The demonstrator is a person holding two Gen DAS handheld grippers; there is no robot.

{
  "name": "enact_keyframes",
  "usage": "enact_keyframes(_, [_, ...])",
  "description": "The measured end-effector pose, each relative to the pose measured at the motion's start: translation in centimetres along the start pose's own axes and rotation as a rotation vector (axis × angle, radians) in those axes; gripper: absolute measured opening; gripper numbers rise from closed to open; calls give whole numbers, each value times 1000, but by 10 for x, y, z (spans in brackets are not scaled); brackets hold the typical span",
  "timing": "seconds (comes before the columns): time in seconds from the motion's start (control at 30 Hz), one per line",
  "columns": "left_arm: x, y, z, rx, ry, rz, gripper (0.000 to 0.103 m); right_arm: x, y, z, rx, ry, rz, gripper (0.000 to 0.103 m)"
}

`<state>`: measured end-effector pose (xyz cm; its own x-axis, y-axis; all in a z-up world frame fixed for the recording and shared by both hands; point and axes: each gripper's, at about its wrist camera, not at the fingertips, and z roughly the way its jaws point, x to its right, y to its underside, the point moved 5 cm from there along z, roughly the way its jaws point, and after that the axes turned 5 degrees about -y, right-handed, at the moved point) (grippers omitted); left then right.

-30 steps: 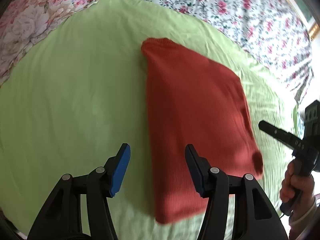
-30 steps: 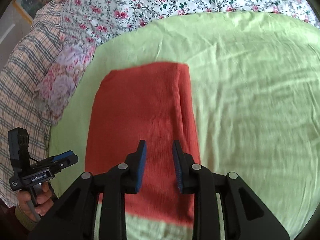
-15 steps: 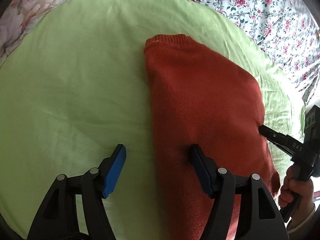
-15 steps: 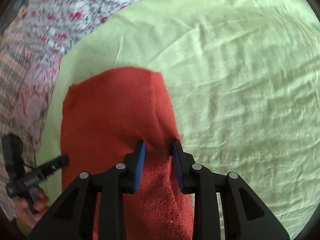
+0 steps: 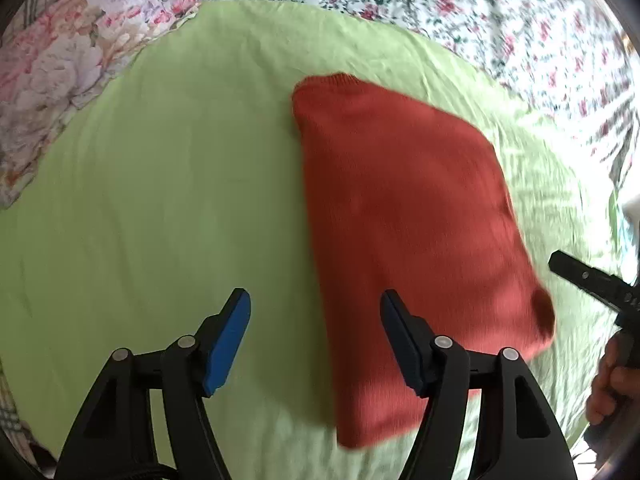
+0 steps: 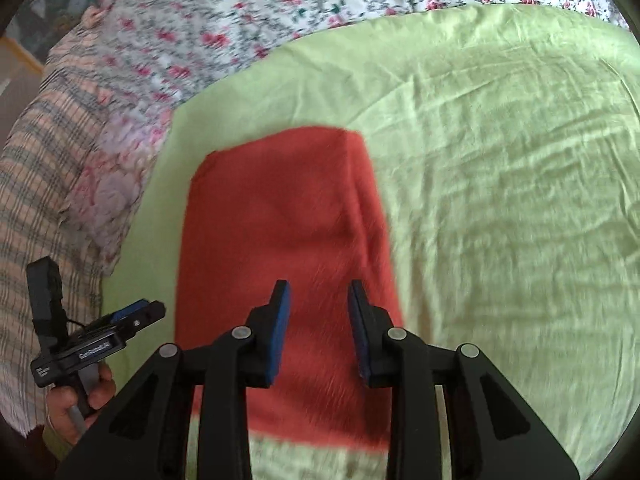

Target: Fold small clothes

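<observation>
A folded red-orange knit garment [image 5: 400,200] lies flat on the green sheet [image 5: 160,180]. My left gripper [image 5: 314,296] hovers open over the garment's left edge, one pad above the sheet and the other above the knit, with nothing pinched. In the right wrist view the same garment [image 6: 272,208] runs away from my right gripper [image 6: 318,285]. That gripper's jaws are opening above the near part of the garment, and no fabric is pressed between them. Each view shows the other gripper at its side: the right gripper [image 5: 558,258] and the left gripper [image 6: 152,310].
Floral bedding [image 5: 460,12] borders the green sheet at the back. A pink flowered cushion [image 5: 52,80] and a plaid cloth [image 6: 36,184] lie at the left. A person's hand [image 6: 92,392] holds the left gripper's handle. Wrinkled green sheet [image 6: 500,200] stretches to the right of the garment.
Both grippers dipped close to the garment half a second ago and have pulled back up. The left jaws stand wider than before, and the right jaws have spread slightly.
</observation>
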<state>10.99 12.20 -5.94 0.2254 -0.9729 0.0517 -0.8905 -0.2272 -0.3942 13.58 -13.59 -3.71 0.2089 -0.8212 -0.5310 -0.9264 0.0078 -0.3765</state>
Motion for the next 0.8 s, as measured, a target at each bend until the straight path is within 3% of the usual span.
enact_keyframes(0.1, [11, 23, -10, -16, -7, 37, 71, -11, 20, -10, -17, -10, -41, 43])
enact_keyframes(0.37, [18, 90, -35, 21, -173, 184, 82, -18, 75, -31, -65, 20, -145, 63])
enact_keyframes(0.63, [22, 139, -46, 17, -213, 242, 85, -19, 126, -53, -83, 101, -279, 84])
enact_keyframes(0.8, [25, 154, -52, 22, -223, 263, 86, -17, 147, -60, -104, 114, -302, 87])
